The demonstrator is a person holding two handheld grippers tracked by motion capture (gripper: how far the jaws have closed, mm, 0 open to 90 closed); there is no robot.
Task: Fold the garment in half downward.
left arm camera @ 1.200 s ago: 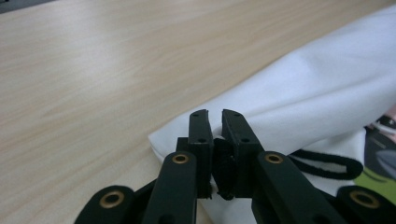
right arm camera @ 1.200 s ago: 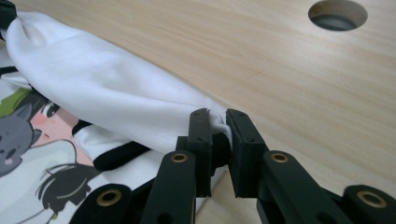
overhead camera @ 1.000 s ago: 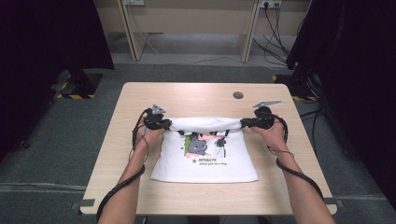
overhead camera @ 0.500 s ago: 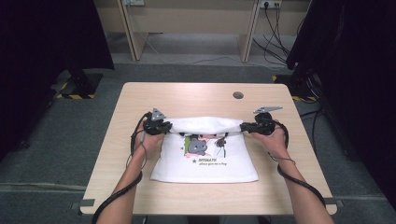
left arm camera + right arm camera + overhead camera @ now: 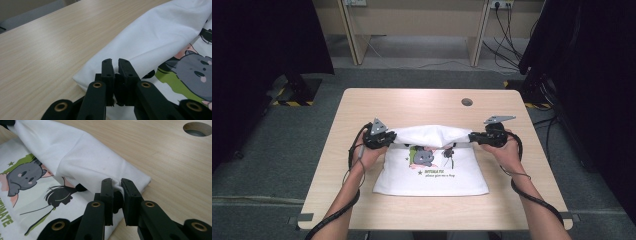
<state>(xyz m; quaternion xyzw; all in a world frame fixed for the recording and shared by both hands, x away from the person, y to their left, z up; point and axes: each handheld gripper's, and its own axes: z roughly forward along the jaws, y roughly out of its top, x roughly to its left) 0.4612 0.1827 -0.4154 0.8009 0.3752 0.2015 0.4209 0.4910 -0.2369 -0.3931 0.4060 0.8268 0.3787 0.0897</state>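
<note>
Mid-fold, left gripper point(image 5: 388, 139) and right gripper point(image 5: 473, 138) clamped on the T-shirt point(image 5: 432, 170), far edge lifted, near half flat.

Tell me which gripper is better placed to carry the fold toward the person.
Neither clearly: the left gripper and right gripper each pinch one end of the shirt fold, level; likely both together.

The t-shirt point(image 5: 432, 167) lies on the table point(image 5: 362, 107), a cable hole point(image 5: 467, 102) behind it.
</note>
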